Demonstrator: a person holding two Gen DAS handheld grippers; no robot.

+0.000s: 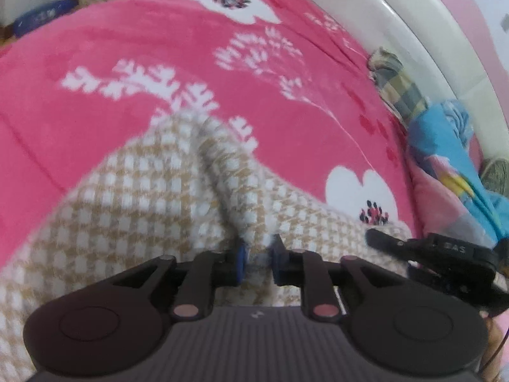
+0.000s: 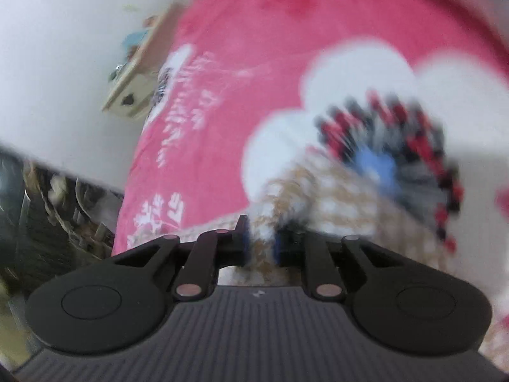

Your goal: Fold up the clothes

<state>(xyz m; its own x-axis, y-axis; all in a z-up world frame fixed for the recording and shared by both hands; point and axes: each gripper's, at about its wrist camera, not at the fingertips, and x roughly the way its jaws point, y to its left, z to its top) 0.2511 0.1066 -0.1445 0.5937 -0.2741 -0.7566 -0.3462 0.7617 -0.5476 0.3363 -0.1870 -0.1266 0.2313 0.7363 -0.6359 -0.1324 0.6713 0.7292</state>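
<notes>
On the pink floral bedspread (image 1: 133, 73): beige checked garment (image 1: 127, 191), left gripper (image 1: 257, 262) and right gripper (image 2: 261, 242) each clamped on its fabric, level; no legible writing.

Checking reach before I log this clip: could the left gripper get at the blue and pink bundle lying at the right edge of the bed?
Probably not right away. The left gripper is closed on the checked garment, and the right gripper sits between it and the blue and pink bundle. It would have to let go first.
</notes>
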